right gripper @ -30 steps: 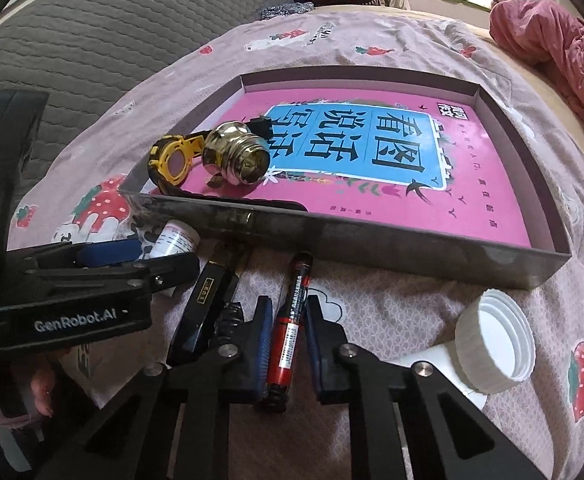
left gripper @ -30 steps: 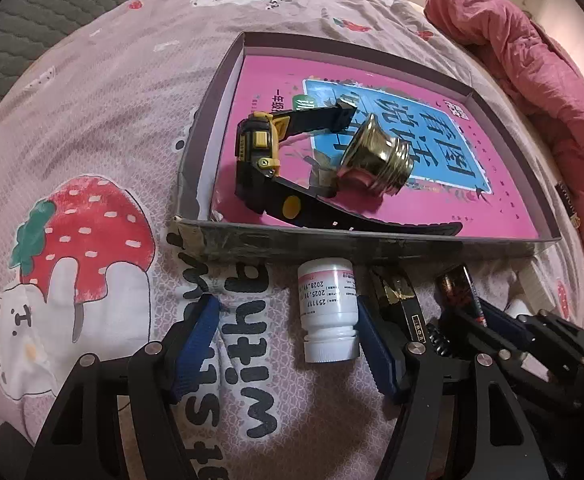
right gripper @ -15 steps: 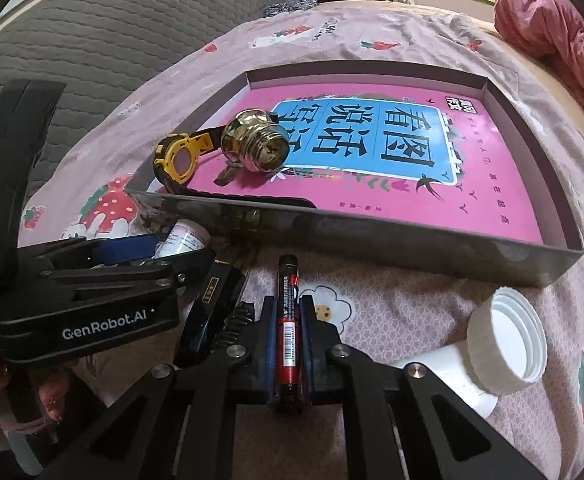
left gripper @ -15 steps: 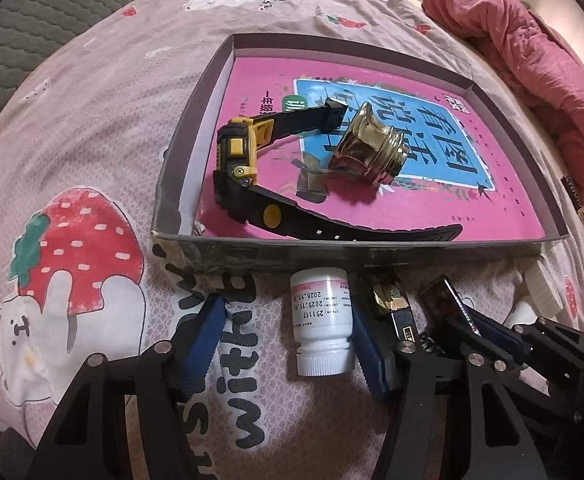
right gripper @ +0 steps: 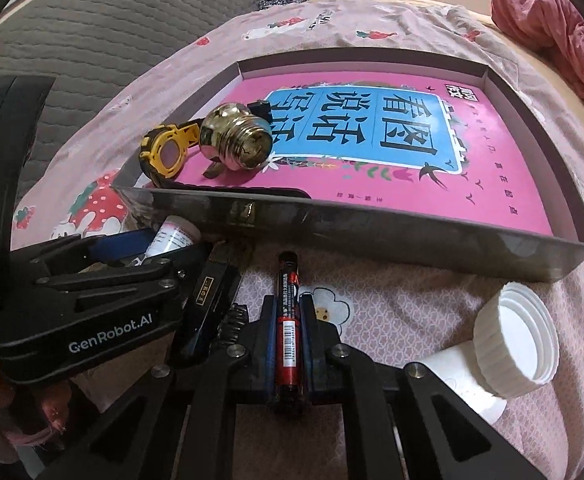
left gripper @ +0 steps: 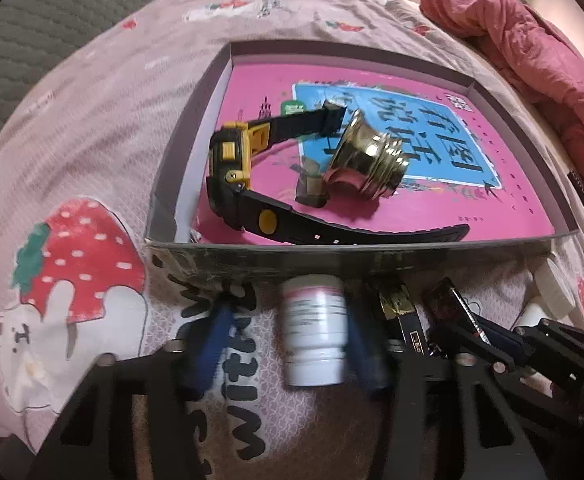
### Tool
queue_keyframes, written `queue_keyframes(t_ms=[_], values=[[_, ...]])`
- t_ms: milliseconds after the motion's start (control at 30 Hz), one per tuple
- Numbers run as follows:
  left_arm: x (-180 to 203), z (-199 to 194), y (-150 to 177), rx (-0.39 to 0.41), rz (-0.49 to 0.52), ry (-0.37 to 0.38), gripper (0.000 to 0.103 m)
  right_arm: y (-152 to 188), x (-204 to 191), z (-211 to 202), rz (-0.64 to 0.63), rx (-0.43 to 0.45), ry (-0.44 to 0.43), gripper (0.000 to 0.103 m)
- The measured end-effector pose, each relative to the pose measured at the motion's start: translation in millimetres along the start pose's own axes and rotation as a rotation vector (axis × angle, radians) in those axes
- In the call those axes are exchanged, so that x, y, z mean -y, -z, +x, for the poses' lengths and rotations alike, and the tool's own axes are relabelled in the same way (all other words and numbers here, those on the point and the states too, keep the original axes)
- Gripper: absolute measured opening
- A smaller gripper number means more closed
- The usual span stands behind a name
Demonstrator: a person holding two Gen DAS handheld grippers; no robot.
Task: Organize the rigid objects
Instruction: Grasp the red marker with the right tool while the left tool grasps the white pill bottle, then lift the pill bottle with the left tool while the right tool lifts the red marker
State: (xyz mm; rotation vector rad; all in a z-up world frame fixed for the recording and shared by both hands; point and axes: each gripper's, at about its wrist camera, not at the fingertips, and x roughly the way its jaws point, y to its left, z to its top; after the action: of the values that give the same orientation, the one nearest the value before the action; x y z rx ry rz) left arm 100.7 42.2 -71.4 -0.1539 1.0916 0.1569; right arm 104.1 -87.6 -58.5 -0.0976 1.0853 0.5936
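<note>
A small white bottle (left gripper: 315, 330) is lying on the bed by the tray (left gripper: 372, 258). A red marker (right gripper: 287, 320) is lying nearby, pointing at the tray.

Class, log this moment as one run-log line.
left claw: closing around pill bottle | right claw: shut on red marker | tray: watch, brass fitting

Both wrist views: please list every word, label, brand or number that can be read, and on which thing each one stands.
"GenRobot.AI": white print on the black left gripper.
"看图说话": large black characters, upside down, on the pink book cover inside the grey shallow box.
"with": black letters on the pink strawberry bedsheet.
Red marker pen in the right gripper: barcode and print too small.
White pill bottle: label blurred.
</note>
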Motion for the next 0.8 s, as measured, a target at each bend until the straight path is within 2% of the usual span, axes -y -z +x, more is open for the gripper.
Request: queue_keyframes(t_ms=[67, 400, 800], values=[[0, -4, 2, 0.009, 0.014, 0.002, 0.028, 2, 0, -5, -0.002, 0.013, -0.003, 0.011], [-11, -15, 8, 0.014, -0.020, 0.076, 0.028, 12, 6, -35, 0.004, 0.081, 0.006, 0.011], [-10, -32, 17, 0.023, 0.000, 0.084, 0.027, 17, 5, -39, 0.011, 0.083, 0.001, 0.011]])
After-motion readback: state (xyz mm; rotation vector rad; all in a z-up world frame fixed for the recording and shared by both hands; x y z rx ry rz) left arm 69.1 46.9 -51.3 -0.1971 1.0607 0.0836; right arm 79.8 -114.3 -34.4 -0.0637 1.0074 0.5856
